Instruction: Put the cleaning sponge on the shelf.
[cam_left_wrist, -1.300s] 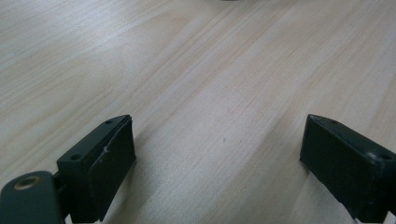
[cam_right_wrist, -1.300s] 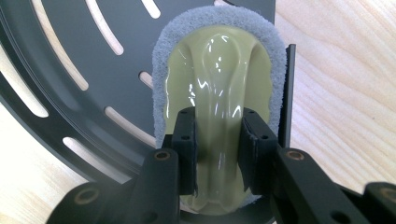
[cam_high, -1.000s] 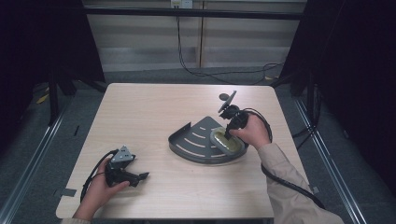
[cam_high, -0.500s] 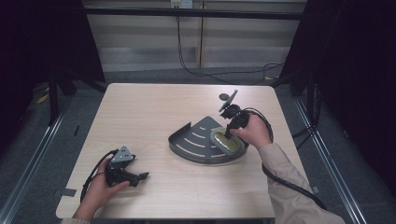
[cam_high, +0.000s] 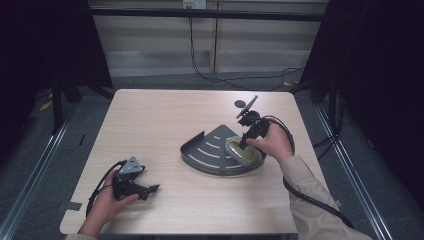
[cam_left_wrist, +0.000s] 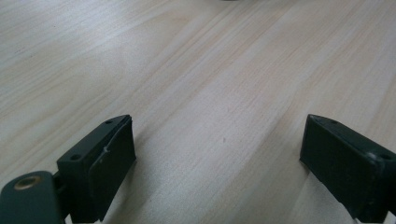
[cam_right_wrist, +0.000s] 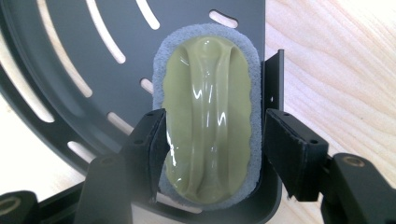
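The sponge's near end was hidden behind the right gripper, and the dark slotted tray ran past the frame's edges.

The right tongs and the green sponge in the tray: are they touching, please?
Cannot tell. In the right gripper view the right tongs straddle the sponge; the left jaw seems against its edge, while a thin gap shows at the other.

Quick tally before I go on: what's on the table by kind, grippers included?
Grippers: 2, left gripper and right gripper
Dark slotted corner tray: 1
Olive-green scrubber with grey sponge edge: 1, lying in the tray
Total: 4
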